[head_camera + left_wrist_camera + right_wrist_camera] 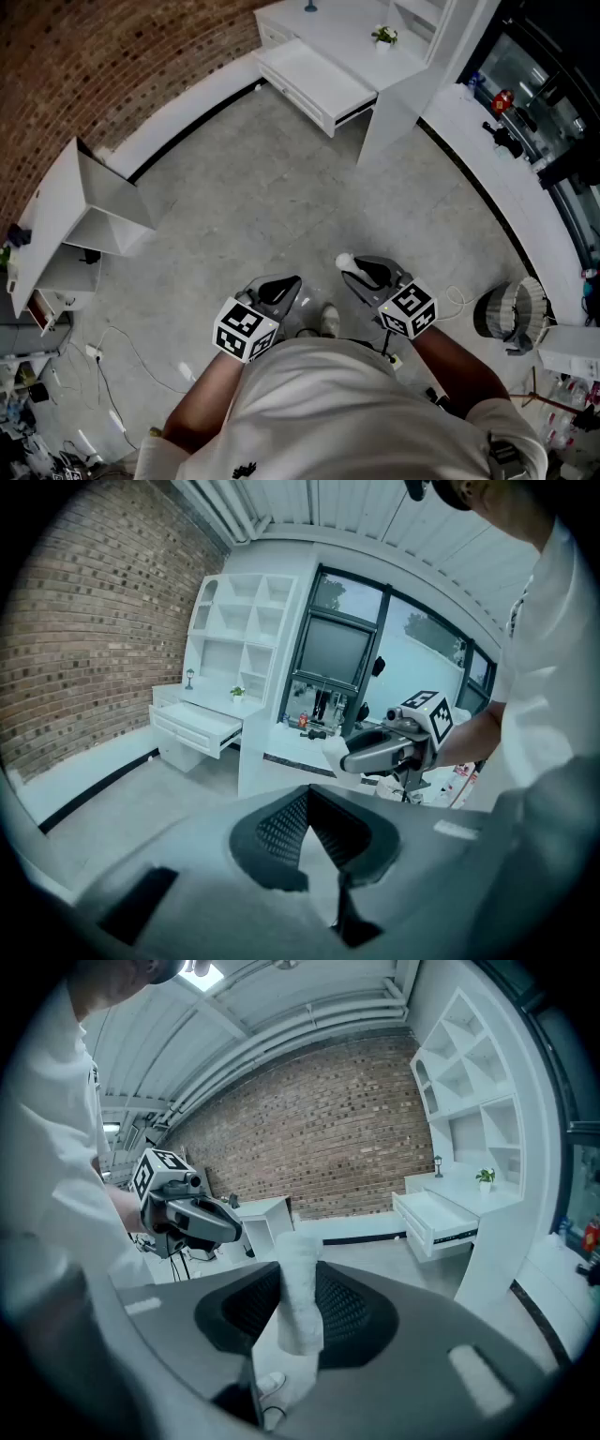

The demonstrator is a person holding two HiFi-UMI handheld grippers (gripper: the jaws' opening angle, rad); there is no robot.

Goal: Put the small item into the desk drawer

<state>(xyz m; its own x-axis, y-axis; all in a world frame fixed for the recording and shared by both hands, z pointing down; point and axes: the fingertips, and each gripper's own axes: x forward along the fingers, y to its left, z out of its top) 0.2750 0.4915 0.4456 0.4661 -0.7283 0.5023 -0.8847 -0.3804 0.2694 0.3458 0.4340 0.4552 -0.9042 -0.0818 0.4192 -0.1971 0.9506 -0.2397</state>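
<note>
I stand on a grey floor, some way from a white desk [347,37] whose drawer [314,80] is pulled open; the drawer [436,1218] also shows far off in the right gripper view. My right gripper [354,269] is shut on a small white roll-shaped item [344,260]. That item [300,1297] stands upright between the two dark ribbed pads of the right gripper [298,1274]. My left gripper [284,286] hangs beside it at waist height. In its own view the left gripper [307,794] has its tips together, with nothing in them.
A white side cabinet [84,220] stands at the left by the brick wall [112,66]. A long white counter [497,178] runs down the right, with a round fan-like thing [511,314] below it. Cables [122,356] lie on the floor at lower left.
</note>
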